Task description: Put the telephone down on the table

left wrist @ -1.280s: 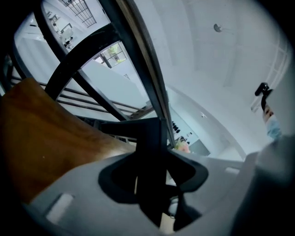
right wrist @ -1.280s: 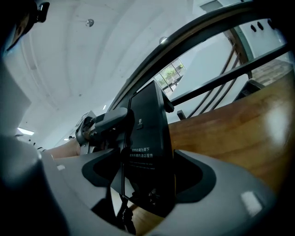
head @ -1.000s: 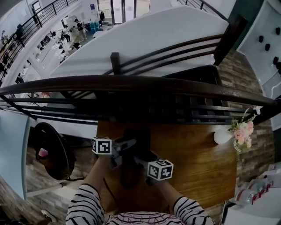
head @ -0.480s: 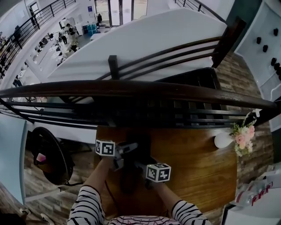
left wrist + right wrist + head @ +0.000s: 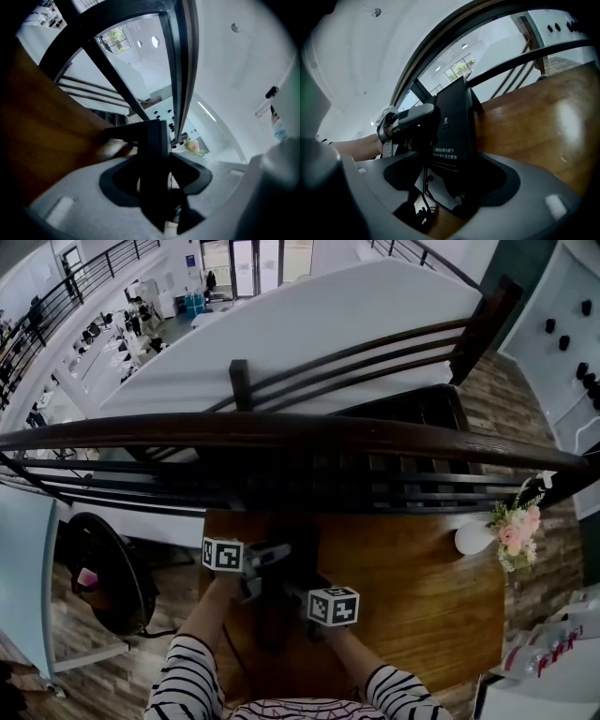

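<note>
The black telephone (image 5: 281, 594) is a flat dark unit held between both grippers just over the wooden table (image 5: 422, 596), near its left part. My left gripper (image 5: 264, 574) holds the telephone's left side; in the left gripper view the black body (image 5: 152, 150) fills the gap of that gripper (image 5: 154, 190), whose jaws are opening slightly. My right gripper (image 5: 302, 600) grips the right side. In the right gripper view the label side of the telephone (image 5: 454, 131) stands between the jaws of that gripper (image 5: 450, 187), with the left gripper (image 5: 410, 123) behind it.
A dark railing (image 5: 281, 427) runs along the table's far edge. A white vase of flowers (image 5: 476, 538) stands at the table's far right. A round black seat (image 5: 103, 568) is on the floor to the left, and packaged bottles (image 5: 548, 648) lie at the lower right.
Both grippers and the telephone have sunk a little toward the table. Both grips look the same.
</note>
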The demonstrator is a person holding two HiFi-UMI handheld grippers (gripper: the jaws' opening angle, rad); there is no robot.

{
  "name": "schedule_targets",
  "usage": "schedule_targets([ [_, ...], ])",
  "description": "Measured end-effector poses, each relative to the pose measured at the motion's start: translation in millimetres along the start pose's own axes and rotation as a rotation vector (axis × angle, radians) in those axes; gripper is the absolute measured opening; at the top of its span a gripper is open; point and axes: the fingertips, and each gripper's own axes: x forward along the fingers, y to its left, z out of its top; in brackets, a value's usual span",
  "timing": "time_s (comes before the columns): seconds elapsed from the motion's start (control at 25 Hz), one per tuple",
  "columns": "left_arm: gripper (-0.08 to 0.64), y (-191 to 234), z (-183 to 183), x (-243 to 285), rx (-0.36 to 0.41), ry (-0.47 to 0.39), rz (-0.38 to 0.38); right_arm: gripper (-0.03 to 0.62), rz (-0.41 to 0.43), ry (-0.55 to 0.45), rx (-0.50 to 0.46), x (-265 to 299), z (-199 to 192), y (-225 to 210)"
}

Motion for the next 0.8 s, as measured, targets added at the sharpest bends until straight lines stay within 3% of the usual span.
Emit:
schedule_targets([
  [0.56,0.275,-10.4,0.4,-24.0,0.051,-0.113,0.139,0.37,-0.033,-0.016,-0.034,-27.6,-0.2,3.3],
  [0.8,0.278,-37.5,-2.5,-57.4,0.132,-0.239,0.247,0.367,-0.043,-0.068,-0.075,-65.5,6.6,10.6],
])
